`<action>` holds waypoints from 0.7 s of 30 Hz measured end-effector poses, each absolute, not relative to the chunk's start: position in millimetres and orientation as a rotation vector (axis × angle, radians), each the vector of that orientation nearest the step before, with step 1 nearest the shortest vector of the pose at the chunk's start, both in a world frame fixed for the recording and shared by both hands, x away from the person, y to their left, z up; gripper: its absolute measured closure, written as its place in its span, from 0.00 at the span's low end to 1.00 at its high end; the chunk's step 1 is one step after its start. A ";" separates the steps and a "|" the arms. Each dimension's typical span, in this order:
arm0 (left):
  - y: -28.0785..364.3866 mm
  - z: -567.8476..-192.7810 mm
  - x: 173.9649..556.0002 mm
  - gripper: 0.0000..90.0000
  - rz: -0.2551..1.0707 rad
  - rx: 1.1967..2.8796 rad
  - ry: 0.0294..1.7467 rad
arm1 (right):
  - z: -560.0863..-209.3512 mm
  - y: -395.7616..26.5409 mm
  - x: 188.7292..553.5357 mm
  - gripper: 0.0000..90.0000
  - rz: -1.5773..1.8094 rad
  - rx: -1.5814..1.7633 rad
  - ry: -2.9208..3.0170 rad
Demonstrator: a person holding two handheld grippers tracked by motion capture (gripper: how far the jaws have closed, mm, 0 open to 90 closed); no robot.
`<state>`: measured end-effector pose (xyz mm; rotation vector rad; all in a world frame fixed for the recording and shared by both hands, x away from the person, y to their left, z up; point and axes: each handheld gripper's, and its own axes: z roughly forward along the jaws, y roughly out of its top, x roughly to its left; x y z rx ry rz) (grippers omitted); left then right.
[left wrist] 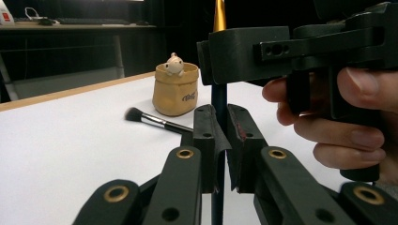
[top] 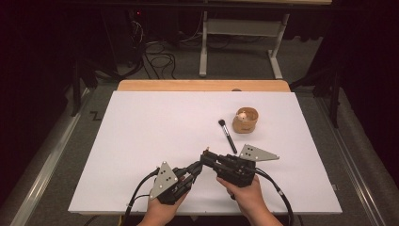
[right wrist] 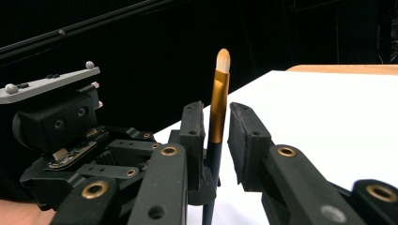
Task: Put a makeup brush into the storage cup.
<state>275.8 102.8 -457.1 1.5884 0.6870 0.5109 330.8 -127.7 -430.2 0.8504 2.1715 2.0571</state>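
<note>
A small brush [right wrist: 219, 93] with a dark handle, gold ferrule and pale tip stands upright between my two grippers near the front middle of the white board [top: 141, 127]. In the left gripper view my left gripper [left wrist: 219, 119] is shut on the brush's dark handle [left wrist: 218, 96]. Higher up, my right gripper [right wrist: 217, 117] has a jaw on either side of the gold ferrule, with thin gaps showing at the pads. In the high view the left gripper [top: 200, 165] and the right gripper [top: 205, 155] meet tip to tip, each in a hand.
A tan pouch [top: 245, 120] with a small pale toy in it stands at the right middle of the board. A black make-up brush [top: 227, 135] lies just left of it. A wooden table edge [top: 202, 85] runs behind, and cables and a frame are on the floor beyond.
</note>
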 end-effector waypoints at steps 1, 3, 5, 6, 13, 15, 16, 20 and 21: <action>102.8 -457.1 275.7 0.92 0.510 1.589 0.687 | -430.2 -127.6 330.7 0.86 2.058 0.851 2.171; 102.6 -457.1 275.5 0.92 0.510 1.589 0.686 | -430.2 -127.6 330.6 0.86 2.059 0.852 2.171; 102.5 -457.1 275.5 0.92 0.511 1.590 0.686 | -430.2 -127.5 330.4 0.88 2.061 0.854 2.171; 102.6 -457.1 275.5 0.92 0.511 1.589 0.686 | -430.2 -127.5 330.5 0.88 2.065 0.848 2.170; 102.6 -457.2 275.7 0.92 0.507 1.592 0.687 | -430.2 -127.5 330.0 0.94 2.058 0.842 2.170; 102.3 -457.3 275.9 0.92 0.504 1.593 0.688 | -430.1 -127.9 330.3 0.95 2.054 0.842 2.176; 102.0 -457.3 276.0 0.92 0.502 1.594 0.689 | -429.9 -128.2 330.3 0.95 2.052 0.840 2.179; 101.9 -457.3 276.6 0.92 0.496 1.597 0.692 | -429.8 -128.0 329.6 0.95 2.037 0.832 2.179; 102.0 -457.2 276.7 0.92 0.495 1.597 0.693 | -429.8 -127.9 329.6 0.95 2.037 0.831 2.179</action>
